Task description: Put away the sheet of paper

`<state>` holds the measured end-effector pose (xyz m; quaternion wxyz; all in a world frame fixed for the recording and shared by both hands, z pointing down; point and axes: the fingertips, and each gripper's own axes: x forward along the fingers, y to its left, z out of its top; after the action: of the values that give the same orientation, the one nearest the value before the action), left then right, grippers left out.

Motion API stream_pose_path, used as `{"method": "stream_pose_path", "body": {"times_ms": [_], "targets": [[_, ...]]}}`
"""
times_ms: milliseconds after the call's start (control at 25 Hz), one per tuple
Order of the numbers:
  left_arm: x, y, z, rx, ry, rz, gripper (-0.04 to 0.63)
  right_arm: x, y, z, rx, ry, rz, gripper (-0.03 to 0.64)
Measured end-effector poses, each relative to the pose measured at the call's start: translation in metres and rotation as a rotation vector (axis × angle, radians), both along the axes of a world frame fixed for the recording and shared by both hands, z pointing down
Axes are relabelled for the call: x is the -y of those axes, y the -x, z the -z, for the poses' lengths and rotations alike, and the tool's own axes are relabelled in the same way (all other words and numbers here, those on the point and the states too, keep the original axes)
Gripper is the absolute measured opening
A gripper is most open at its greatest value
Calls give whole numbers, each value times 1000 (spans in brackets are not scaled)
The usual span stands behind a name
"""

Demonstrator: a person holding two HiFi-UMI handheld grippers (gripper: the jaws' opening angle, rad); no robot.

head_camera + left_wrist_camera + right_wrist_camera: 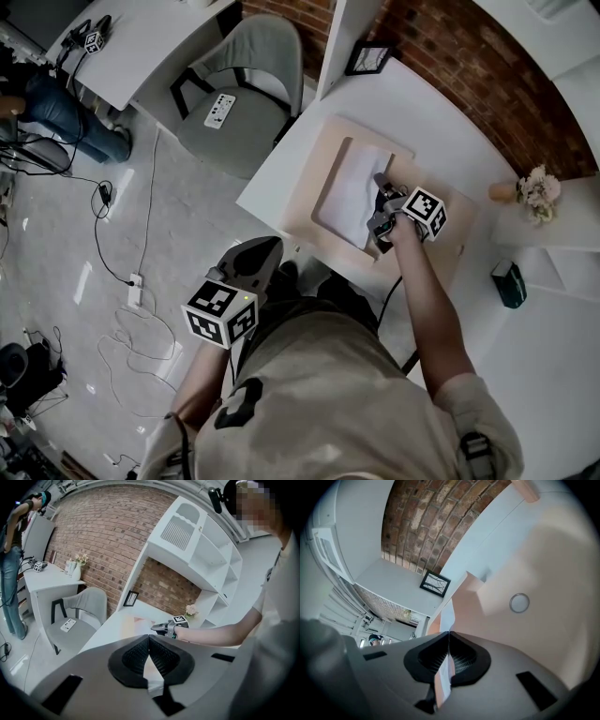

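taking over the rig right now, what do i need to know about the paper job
Left gripper: shut, empty, held low by the body, away from the desk.
Right gripper: shut on the near edge of the sheet of paper.
The sheet lies over the open pink folder on the desk.
Done: sheet is at the folder.
Left: probably slide it fully in, release it, then close the folder by its snap.
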<state>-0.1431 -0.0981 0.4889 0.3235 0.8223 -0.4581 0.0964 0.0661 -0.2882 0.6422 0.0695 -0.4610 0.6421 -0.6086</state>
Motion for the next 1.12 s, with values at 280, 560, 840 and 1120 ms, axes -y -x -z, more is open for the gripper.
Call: {"method": "stream_pose_path", "body": {"times_ms": [280, 560, 840, 1120], "targets": [[1, -2, 0, -2, 0, -6, 16, 0, -5, -5, -47, 2, 7, 28], [0, -5, 0, -5, 0, -14, 15, 0, -12, -12, -100, 7, 12, 28], [0, -3, -1, 0, 4, -7, 17, 0, -11, -15, -129, 5, 28, 28], [2, 0, -1, 0, 6, -5, 17, 1, -8, -15, -121, 11, 25, 28]]}}
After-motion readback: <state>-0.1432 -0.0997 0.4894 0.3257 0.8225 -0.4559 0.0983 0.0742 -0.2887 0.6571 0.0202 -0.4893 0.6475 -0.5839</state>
